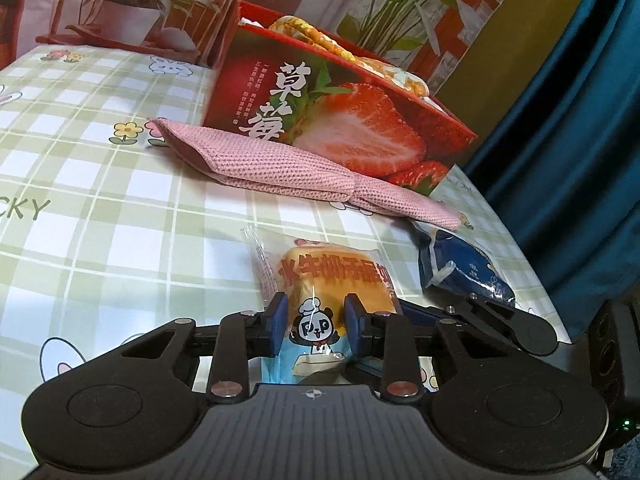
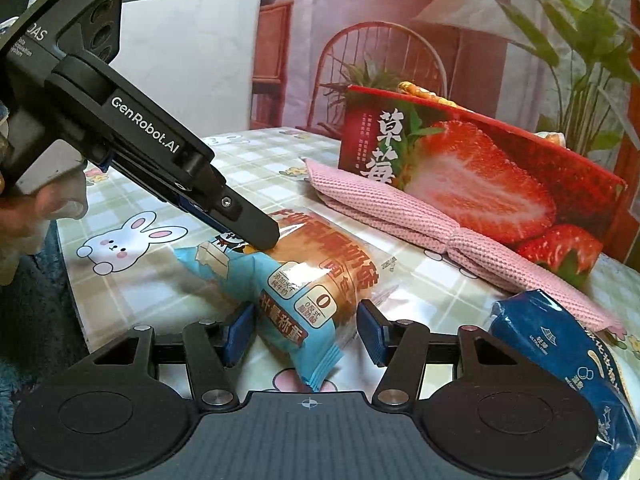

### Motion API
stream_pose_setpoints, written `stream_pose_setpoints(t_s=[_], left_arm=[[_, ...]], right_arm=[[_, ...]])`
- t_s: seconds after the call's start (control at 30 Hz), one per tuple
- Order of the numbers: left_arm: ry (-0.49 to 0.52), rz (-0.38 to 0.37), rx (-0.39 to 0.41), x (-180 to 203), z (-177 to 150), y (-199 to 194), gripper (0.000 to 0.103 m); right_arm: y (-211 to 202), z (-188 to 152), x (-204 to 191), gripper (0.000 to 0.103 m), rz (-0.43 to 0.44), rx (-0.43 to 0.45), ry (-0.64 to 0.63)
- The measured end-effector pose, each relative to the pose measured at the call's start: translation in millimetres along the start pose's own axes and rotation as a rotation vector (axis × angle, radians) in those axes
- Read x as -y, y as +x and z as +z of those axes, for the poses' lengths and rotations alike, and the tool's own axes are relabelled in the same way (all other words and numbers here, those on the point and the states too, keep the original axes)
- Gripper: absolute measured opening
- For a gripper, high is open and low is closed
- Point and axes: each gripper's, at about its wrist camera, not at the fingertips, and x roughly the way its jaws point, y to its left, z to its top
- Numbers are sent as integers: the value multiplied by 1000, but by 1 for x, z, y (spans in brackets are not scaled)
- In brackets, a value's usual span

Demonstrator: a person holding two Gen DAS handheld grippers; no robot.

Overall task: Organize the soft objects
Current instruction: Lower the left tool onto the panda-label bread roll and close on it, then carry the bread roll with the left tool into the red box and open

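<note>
Blue-padded fingers [image 1: 280, 330] of the left gripper [image 1: 316, 328] pinch the near end of the bread packet [image 1: 324, 280], which lies on the tabletop [image 1: 100, 216]. It looks light, squashy and crinkly-slick, so a gentle hold on the loaf's middle suits. Right gripper [image 2: 308, 332] straddles its tail, open, pads apart from the film.
</note>
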Motion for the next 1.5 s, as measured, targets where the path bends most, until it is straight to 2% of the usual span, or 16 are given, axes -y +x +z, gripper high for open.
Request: stream_pose_setpoints(t_s=[1.1,1.27,1.4,1.5], left_arm=[[-34,-17,-4,-5,-1,3,34],[-98,-73,-36,-8,4,3,33],[-89,-77,-36,-2,9,3,31],[-68,-90,0,7,22,-5,30]], right_arm=[[0,-1,0,53,10,0,15],[-3,9,7,41,38,-30,96],[-7,15,12,38,42,-52,125],[-11,23,14,38,37,-49,120]])
